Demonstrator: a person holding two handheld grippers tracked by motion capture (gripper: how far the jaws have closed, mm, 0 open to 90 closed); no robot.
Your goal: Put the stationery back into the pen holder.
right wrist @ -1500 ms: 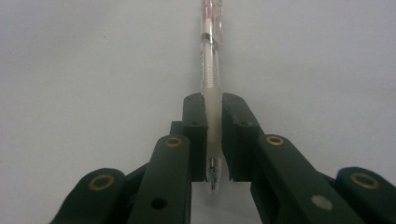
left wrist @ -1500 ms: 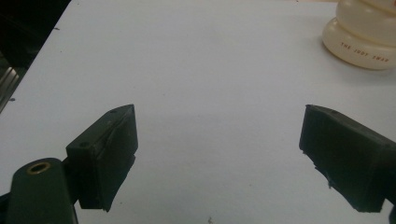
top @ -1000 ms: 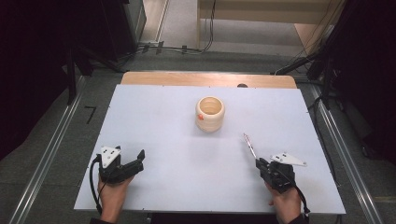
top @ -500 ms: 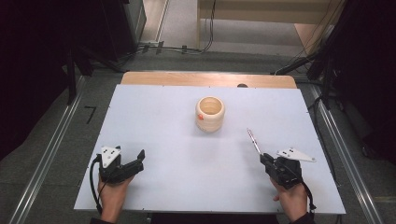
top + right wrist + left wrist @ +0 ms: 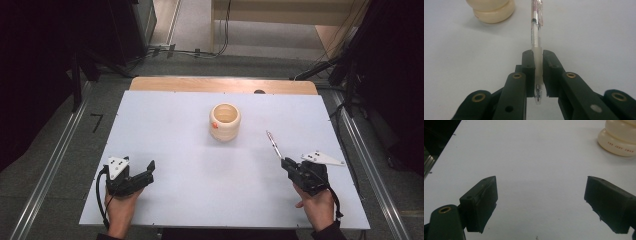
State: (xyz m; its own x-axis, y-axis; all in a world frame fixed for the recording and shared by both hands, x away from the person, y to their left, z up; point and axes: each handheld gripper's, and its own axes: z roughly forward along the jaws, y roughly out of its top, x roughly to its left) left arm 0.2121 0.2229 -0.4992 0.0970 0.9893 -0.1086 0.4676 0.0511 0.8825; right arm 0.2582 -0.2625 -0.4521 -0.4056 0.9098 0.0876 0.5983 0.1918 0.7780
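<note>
A cream ribbed holder (image 5: 225, 121) stands upright near the middle of the white table (image 5: 165, 125); its base with red lettering shows in the left gripper view (image 5: 620, 142) and in the right gripper view (image 5: 491, 10). My right gripper (image 5: 286, 163) at the front right is shut on a clear pen (image 5: 273, 143), which points away toward the far side. The pen (image 5: 535, 35) runs between the black fingers (image 5: 528, 67), its tip toward the camera. At the front left my left gripper (image 5: 149, 169) stands open over bare table, with its pads (image 5: 487, 200) wide apart.
A strip of wooden tabletop (image 5: 220, 85) shows beyond the white board. Metal rails (image 5: 50, 170) run along both sides on the floor. Cables (image 5: 180, 50) lie on the floor behind the table, and dark equipment stands at the far left and right.
My right gripper has drifted to the right and slightly nearer with the pen in it. The left gripper has stayed where it was.
</note>
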